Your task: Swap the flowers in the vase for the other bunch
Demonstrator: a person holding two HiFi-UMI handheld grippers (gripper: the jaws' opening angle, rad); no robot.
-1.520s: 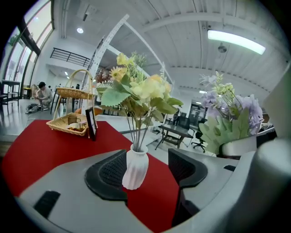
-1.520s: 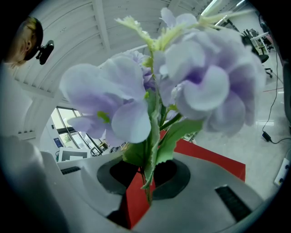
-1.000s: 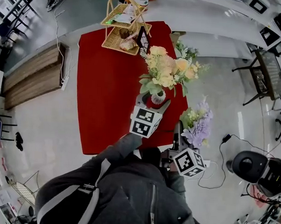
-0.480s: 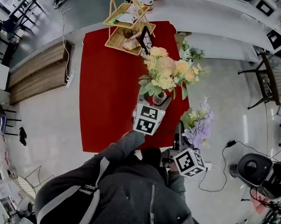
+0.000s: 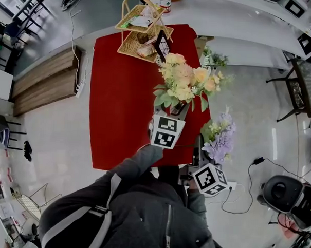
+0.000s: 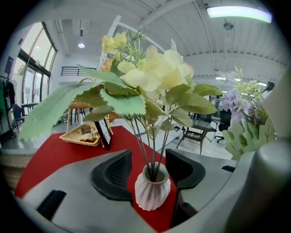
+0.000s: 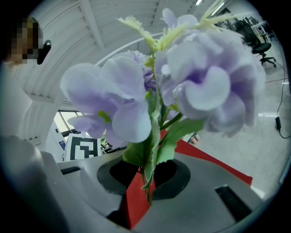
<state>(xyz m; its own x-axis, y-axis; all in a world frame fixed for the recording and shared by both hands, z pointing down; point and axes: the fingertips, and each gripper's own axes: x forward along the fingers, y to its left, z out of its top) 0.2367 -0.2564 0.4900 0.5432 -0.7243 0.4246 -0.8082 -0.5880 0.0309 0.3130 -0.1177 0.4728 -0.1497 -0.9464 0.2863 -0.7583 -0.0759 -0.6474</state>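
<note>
A yellow bunch (image 5: pixel 185 81) stands in a small white ribbed vase (image 6: pixel 152 193) on the red table (image 5: pixel 121 93). My left gripper (image 5: pixel 174 114) reaches round it. In the left gripper view its jaws stand either side of the green stems (image 6: pixel 152 145) just above the vase mouth. They have just been closing, with gaps still showing on both sides. My right gripper (image 5: pixel 198 148) is off the table's near right corner, shut on the stem of the purple bunch (image 7: pixel 182 82), which rises upright from its fingers (image 7: pixel 148 175).
A two-tier wicker basket (image 5: pixel 141 28) and a small black picture frame (image 5: pixel 161 44) stand at the table's far end. A potted plant (image 5: pixel 212 57) sits on the floor beyond the table's right edge. A black cable (image 5: pixel 246 166) trails on the floor to the right.
The left gripper has edged forward over the vase, which it now mostly hides in the head view. The right gripper and purple bunch have stayed put.
</note>
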